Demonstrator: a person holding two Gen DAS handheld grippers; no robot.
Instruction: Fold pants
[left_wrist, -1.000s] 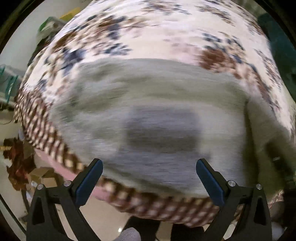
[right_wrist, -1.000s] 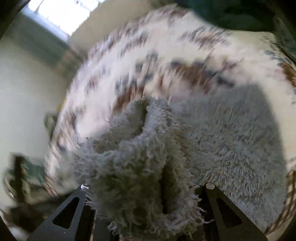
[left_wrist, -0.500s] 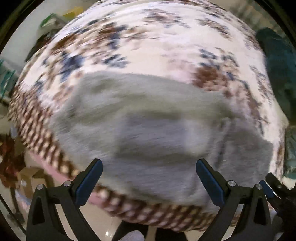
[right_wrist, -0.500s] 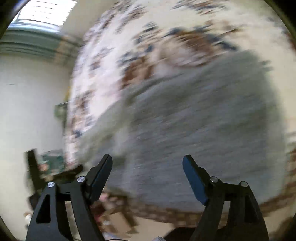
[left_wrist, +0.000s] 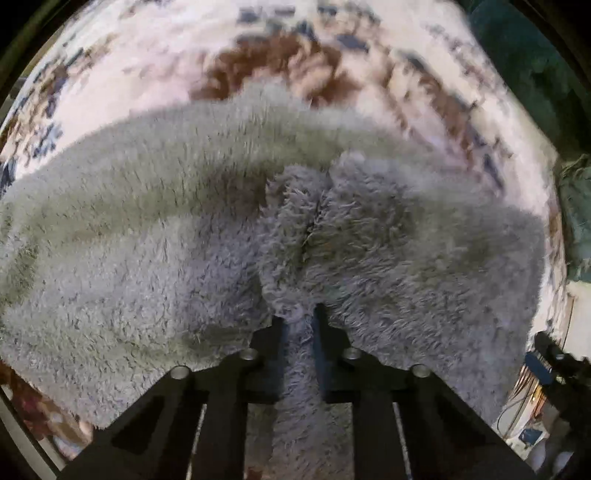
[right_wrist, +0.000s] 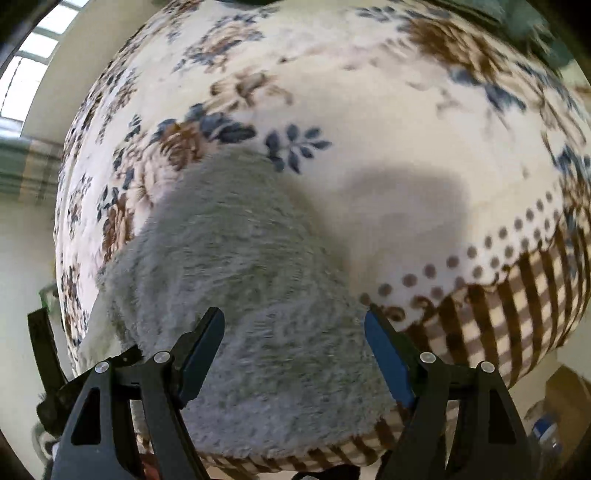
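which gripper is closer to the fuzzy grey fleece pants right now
Left. The left gripper is shut on a bunched fold of the fuzzy grey fleece pants, touching them. The right gripper is open, its fingers framing the pants on the floral blanket without gripping them.

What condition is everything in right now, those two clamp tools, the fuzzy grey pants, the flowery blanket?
Left gripper: shut, pinching a fold of fleece.
Right gripper: open, holding nothing, above the fabric.
Grey fleece pants: lying on the blanket, bunched into a ridge at the left gripper.
Floral blanket: spread flat under the pants.
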